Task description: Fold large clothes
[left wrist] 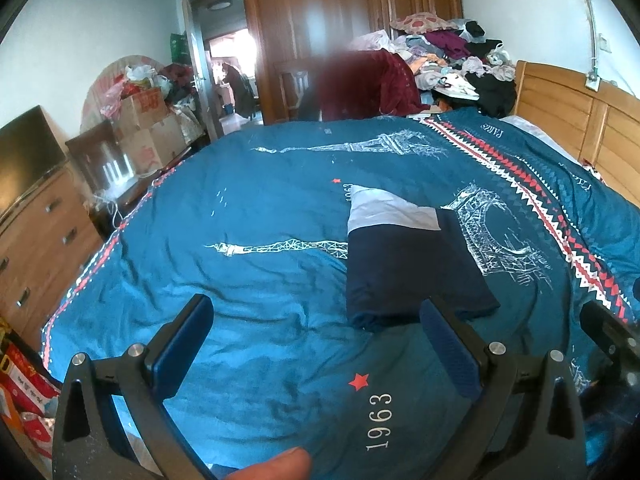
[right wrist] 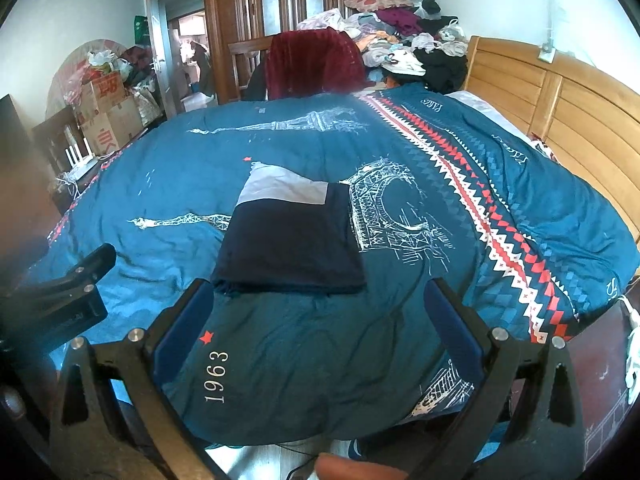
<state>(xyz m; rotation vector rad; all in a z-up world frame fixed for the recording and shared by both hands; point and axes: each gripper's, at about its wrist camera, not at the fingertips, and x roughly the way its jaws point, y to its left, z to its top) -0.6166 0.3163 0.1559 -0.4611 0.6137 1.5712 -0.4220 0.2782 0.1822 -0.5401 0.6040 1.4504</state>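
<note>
A folded garment [left wrist: 412, 264], navy with a pale grey panel at its far end, lies flat on the bed's teal duvet [left wrist: 260, 240], just left of a big white Eiffel Tower print [left wrist: 500, 236]. Both grippers hover over the near edge of the bed, empty. The left gripper [left wrist: 320, 344] has its jaws wide apart, the garment's near edge just beyond its right finger; a fingertip [left wrist: 276, 464] shows at the bottom of that view. The right gripper [right wrist: 320, 320] also has its jaws wide apart, and the garment [right wrist: 292, 240] lies straight ahead, its near hem just past the fingertips without touching them. From the right wrist view, part of the left gripper [right wrist: 84, 280] shows at the left side, near the duvet [right wrist: 400, 320]. "1963" and a red star are printed on the cover between the jaws. Beyond the bed, a heap of clothes [right wrist: 404, 40] is piled beside the wooden headboard [right wrist: 560, 104], a dark red cloth drapes over a chair [right wrist: 316, 64], and boxes [right wrist: 108, 116] are stacked by the open door.
</note>
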